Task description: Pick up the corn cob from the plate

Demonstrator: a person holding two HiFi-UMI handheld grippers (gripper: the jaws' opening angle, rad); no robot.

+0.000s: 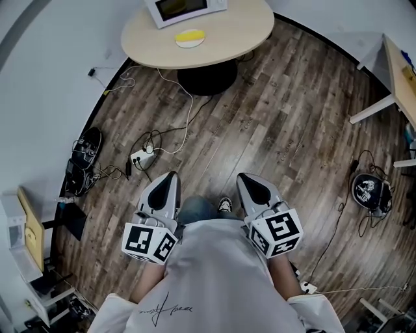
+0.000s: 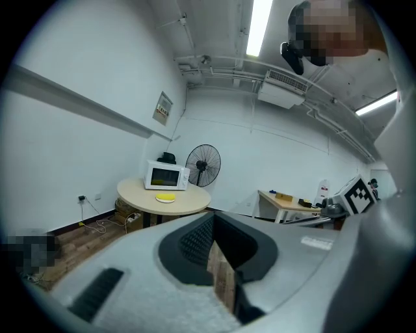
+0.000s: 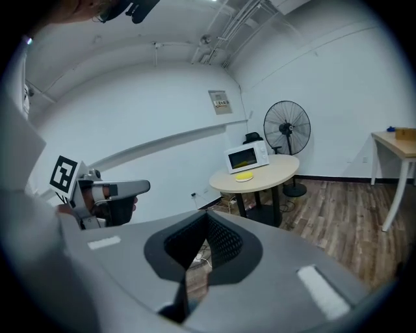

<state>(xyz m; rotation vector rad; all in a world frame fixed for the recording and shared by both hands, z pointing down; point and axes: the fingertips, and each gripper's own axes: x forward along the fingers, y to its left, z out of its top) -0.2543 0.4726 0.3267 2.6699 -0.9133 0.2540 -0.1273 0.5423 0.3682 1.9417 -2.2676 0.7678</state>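
Two grippers are held low, close in front of the person, well apart from the round table [image 1: 227, 32] across the wooden floor [image 1: 279, 110]. The left gripper [image 1: 172, 174] has its jaws pressed together on nothing, and so does the right gripper [image 1: 242, 175]. The corn cob [image 1: 190, 36] lies on a small white plate [image 1: 179, 42] on that table, just in front of the microwave [image 1: 185, 8]. A standing fan [image 3: 286, 128] is behind the table.

Head view downward; gripper views forward, sharing far table [image 1: 227, 32] [image 2: 136, 193] [image 3: 276, 172].
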